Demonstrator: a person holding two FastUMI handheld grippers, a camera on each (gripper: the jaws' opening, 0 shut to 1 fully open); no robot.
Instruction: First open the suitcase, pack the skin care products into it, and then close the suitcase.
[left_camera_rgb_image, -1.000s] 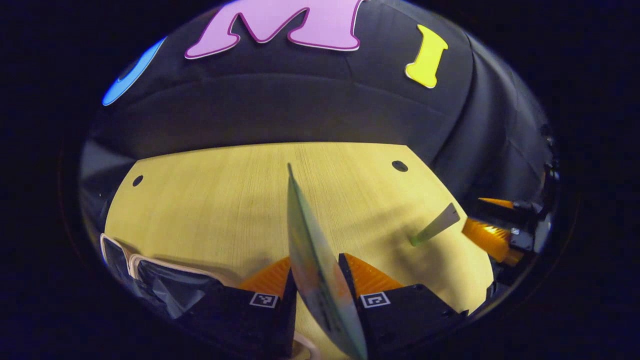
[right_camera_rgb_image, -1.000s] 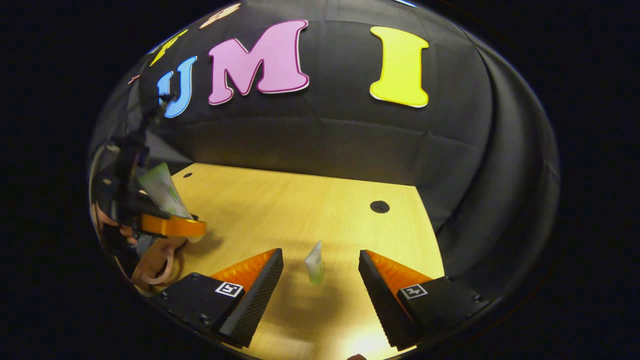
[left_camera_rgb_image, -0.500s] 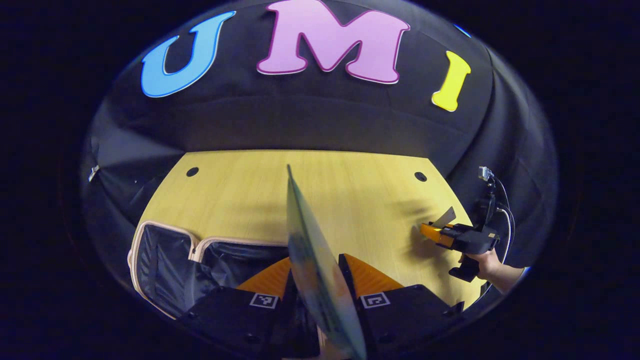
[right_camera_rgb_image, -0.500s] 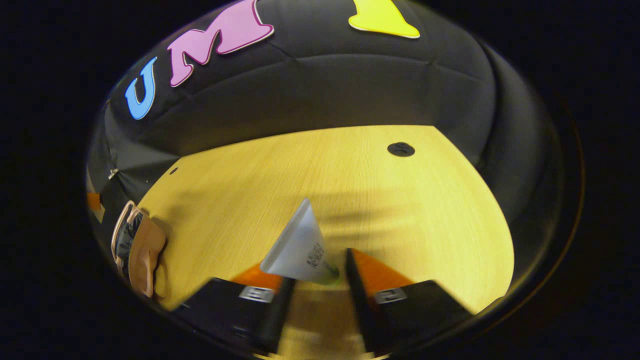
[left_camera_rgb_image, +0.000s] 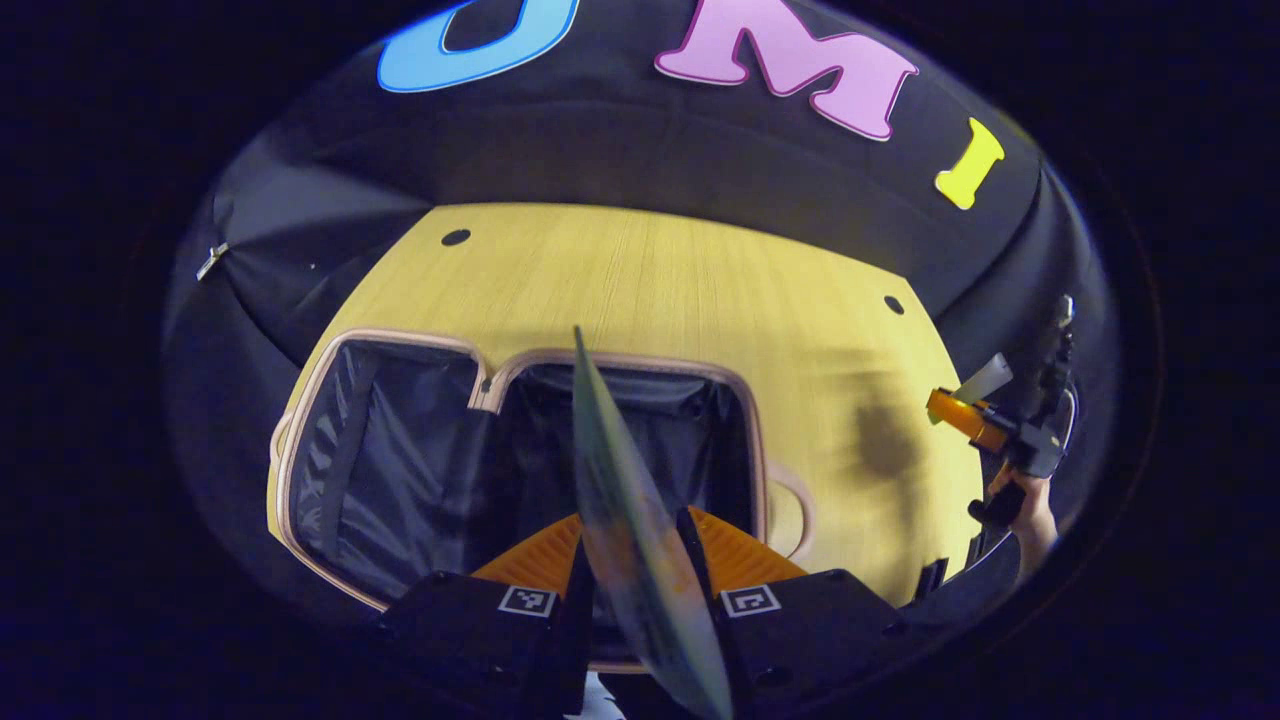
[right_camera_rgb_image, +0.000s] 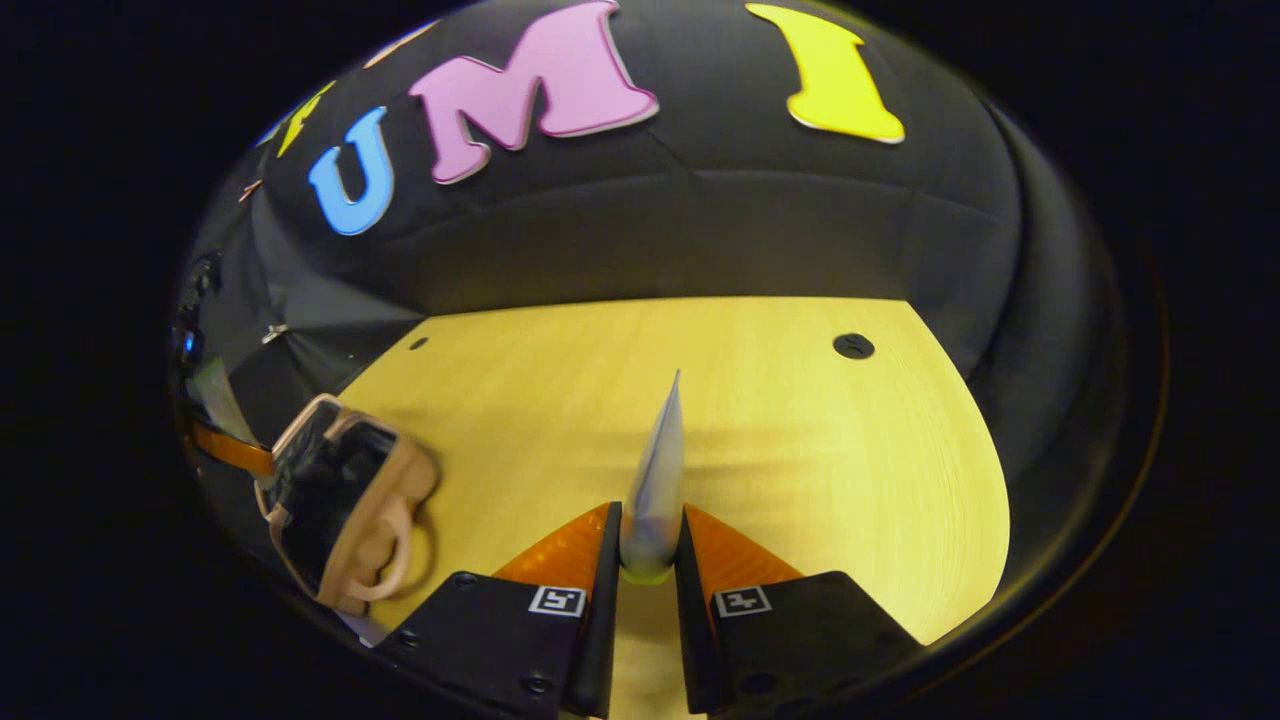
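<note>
Left gripper (left_camera_rgb_image: 632, 560), left gripper view: both fingers press on a flat skincare sachet (left_camera_rgb_image: 620, 500), seen edge-on, standing up between them and tilted slightly. It hangs over the open suitcase (left_camera_rgb_image: 400, 450), which lies flat on the wooden table (left_camera_rgb_image: 700, 290) with both dark-lined halves showing and a pale beige rim around each. A beige handle loop (left_camera_rgb_image: 795, 505) sticks out on the suitcase's right side. Farther right, near the table edge, the right gripper (left_camera_rgb_image: 965, 405) sits in a hand (left_camera_rgb_image: 1030, 505), a small pale tube (left_camera_rgb_image: 985, 378) poking up from between its fingers. A shadow falls on the table between suitcase and that gripper.

Right gripper (right_camera_rgb_image: 648, 555), right gripper view: fingers drawn in narrow, both pressing on the cap end of a small skincare tube (right_camera_rgb_image: 660, 470), whose flat crimped end points forward and up. Bare table top (right_camera_rgb_image: 800, 450) beneath and ahead. The suitcase (right_camera_rgb_image: 340, 490) lies well apart at the far left, open, dark interior showing, beige handle toward the camera. Just beside it, at the left edge, part of the left gripper (right_camera_rgb_image: 225, 447) with the sachet (right_camera_rgb_image: 212, 392) above it, blurred.
</note>
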